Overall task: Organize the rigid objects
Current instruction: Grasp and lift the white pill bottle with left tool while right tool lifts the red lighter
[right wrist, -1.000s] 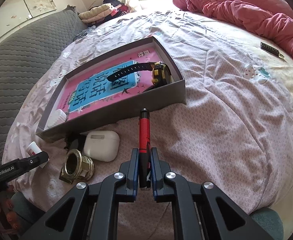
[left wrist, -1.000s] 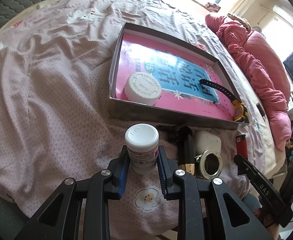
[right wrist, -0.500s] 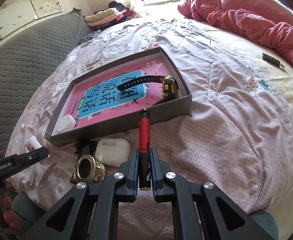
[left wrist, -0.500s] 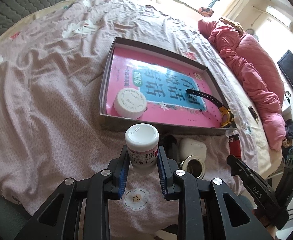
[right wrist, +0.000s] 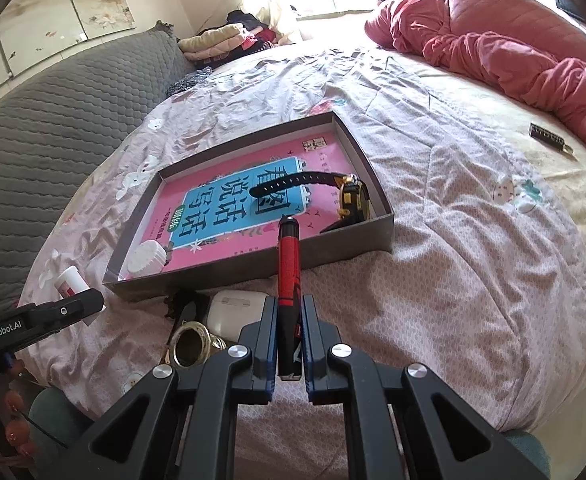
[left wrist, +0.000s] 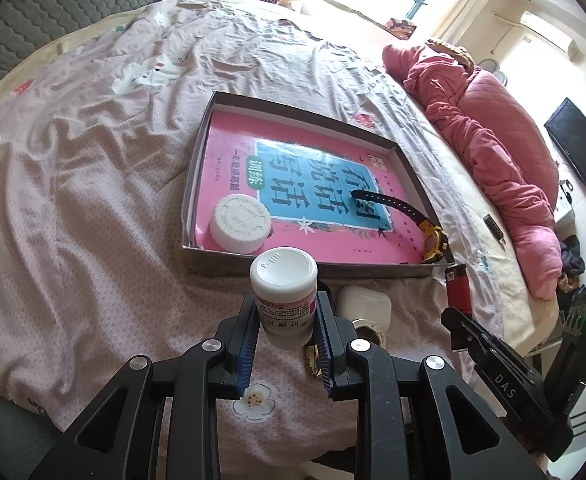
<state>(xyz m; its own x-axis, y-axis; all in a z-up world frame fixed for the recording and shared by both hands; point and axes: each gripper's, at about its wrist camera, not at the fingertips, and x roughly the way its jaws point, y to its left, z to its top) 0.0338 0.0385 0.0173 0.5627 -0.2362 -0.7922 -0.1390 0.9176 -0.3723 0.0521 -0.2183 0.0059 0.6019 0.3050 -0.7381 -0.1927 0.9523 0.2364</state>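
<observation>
pill bottle: your left tongs (left wrist: pixel 285 334) are clamped on the small white pill bottle (left wrist: pixel 284 294), pads on the labelled body just under the cap. It looks light, hard and a bit slick, so I'd say that low-on-the-body hold is the right one; a pinch on the cap could let it twist.

lighter: the right tongs (right wrist: pixel 289 338) are squeezed tight on the red lighter (right wrist: pixel 288 276), gripping its lower end with the black tip sticking out toward 12 o'clock. It's thin, stiff and probably weightless. Long lever though, so it may pivot if you bump it.

where they are: both are up off the bed (right wrist: pixel 473 280), in front of the near wall of the grey tray (right wrist: pixel 385 222), which sits at 12 o'clock from each.

tray contents: big white cap (left wrist: pixel 240 224) in the near left corner, watch (right wrist: pixel 351 196) at the right end.

left on the bed: white earbud case (right wrist: pixel 235 310) and brass ring (right wrist: pixel 191 346), right by the tray's near wall.

hand pose: both tongs tilt down and forward at the tray, roughly side by side; you can see the left one at 9 o'clock in the right view.
</observation>
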